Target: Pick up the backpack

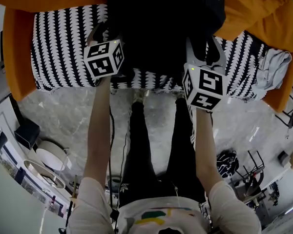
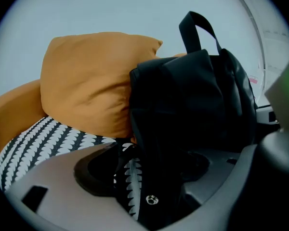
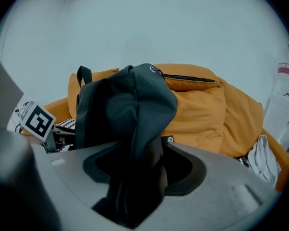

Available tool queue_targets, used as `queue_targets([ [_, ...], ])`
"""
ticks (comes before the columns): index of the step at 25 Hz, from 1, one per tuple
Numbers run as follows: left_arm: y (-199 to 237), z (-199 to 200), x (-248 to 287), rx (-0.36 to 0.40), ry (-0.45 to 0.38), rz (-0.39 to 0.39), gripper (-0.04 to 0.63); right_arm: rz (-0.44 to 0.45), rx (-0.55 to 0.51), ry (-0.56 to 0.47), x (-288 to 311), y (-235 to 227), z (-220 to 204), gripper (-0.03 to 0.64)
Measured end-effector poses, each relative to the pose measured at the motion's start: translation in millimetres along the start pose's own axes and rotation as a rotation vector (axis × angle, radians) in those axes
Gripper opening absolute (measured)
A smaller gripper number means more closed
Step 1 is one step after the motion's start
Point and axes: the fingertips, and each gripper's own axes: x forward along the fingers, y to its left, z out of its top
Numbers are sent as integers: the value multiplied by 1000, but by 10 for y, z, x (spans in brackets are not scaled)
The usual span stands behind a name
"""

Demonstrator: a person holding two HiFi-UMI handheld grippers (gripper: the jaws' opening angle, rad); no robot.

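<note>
A black backpack [image 1: 156, 28] stands upright on the sofa's black-and-white patterned seat cushion [image 1: 58, 43], leaning against orange pillows [image 2: 86, 81]. My left gripper [image 1: 101, 33] is at the bag's lower left side. A black strap with a metal snap [image 2: 151, 199] hangs between its wide-spread jaws, with patterned cushion showing beside it. My right gripper [image 1: 205, 50] is at the bag's lower right. A fold of the backpack [image 3: 120, 109] lies loosely between its spread jaws. The bag's top handle [image 2: 197, 28] sticks up free.
The orange sofa [image 1: 14, 52] fills the top of the head view. A pale crumpled cloth [image 1: 276, 65] lies at its right end. The person's legs stand on a marble floor [image 1: 63, 116]. Round stands and cables sit at lower left, more gear at lower right.
</note>
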Motion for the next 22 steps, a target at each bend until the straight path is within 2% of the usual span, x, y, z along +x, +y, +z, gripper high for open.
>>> queue_targets([
  [5, -31, 39, 170, 86, 53, -6, 313, -22, -24, 30, 38, 4, -40, 235],
  [10, -87, -22, 276, 102, 135, -46, 311, -50, -53, 87, 75, 26, -183, 202],
  [13, -110, -42, 310, 125, 152, -54, 308, -53, -72, 91, 103, 35, -194, 186],
  [19, -168, -52, 287, 122, 151, -70, 190, -41, -122, 87, 115, 136, -153, 134],
  [22, -175, -55, 259, 96, 146, -71, 143, -32, -130, 82, 104, 162, -149, 121],
])
